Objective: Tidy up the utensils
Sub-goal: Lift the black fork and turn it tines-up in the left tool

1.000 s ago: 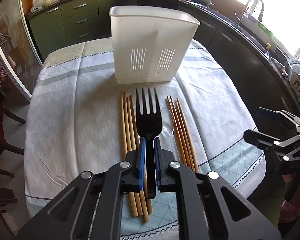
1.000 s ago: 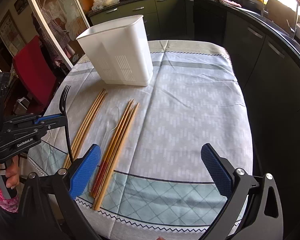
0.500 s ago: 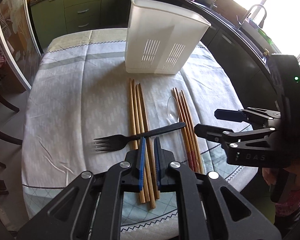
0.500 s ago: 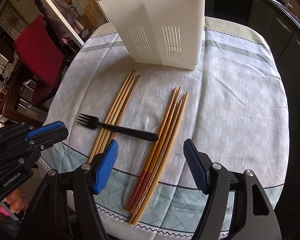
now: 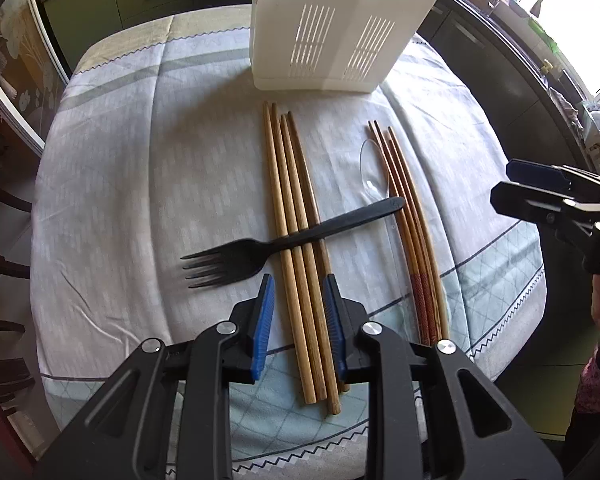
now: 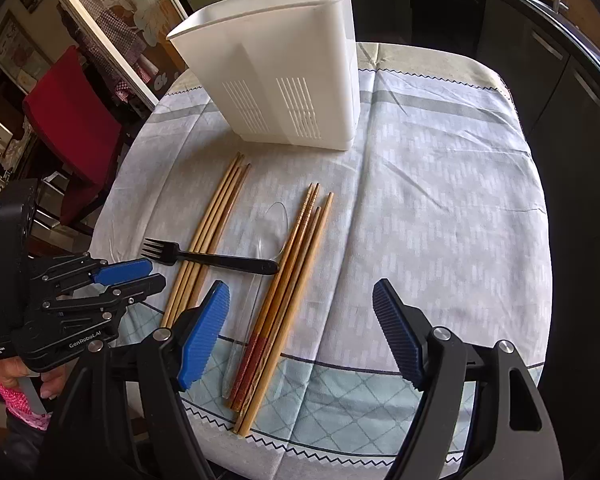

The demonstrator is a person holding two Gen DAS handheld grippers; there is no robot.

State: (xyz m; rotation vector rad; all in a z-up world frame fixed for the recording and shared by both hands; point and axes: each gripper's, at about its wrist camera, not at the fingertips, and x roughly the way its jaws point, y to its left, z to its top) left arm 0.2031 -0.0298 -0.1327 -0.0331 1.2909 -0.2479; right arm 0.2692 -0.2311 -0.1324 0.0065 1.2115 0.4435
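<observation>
The left tongs (image 5: 299,316) have let go of the black fork (image 5: 288,238); it now lies on the table (image 5: 100,200) just ahead of them, across the light chopsticks (image 5: 296,240), not in the white holder (image 5: 340,28). They hover partly open, empty; the right tongs (image 6: 300,332) hang wide apart over the darker chopsticks (image 6: 284,292).

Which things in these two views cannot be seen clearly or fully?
- White utensil holder: its top is cut off by the frame edge in the left wrist view; in the right wrist view the inside is hidden by its walls.
- Clear plastic spoon: partly crossed by the black fork.
</observation>
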